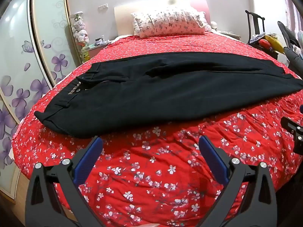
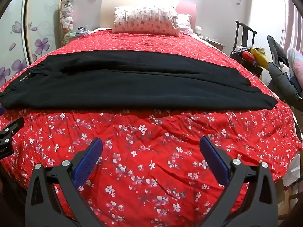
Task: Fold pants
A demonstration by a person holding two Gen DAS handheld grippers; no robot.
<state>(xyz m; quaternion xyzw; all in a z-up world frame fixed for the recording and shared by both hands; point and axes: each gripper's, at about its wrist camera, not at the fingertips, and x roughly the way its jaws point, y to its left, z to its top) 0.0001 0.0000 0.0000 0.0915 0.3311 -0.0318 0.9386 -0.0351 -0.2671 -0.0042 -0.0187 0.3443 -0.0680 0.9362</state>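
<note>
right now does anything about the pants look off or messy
Mostly tidy: the black pants lie flat across the red bedspread. Only the waistband at the left looks rumpled, with its fly gaping and the near corner curling up.

Pants [image 2: 132, 81] waistband cut by left frame edge, nightstand clutter [image 1: 100, 42] indistinct

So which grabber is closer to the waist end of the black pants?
Left. The left gripper hovers just below the black fabric pants' waist end; the right gripper sits farther along, below the legs, over the red flowered bedspread.
</note>
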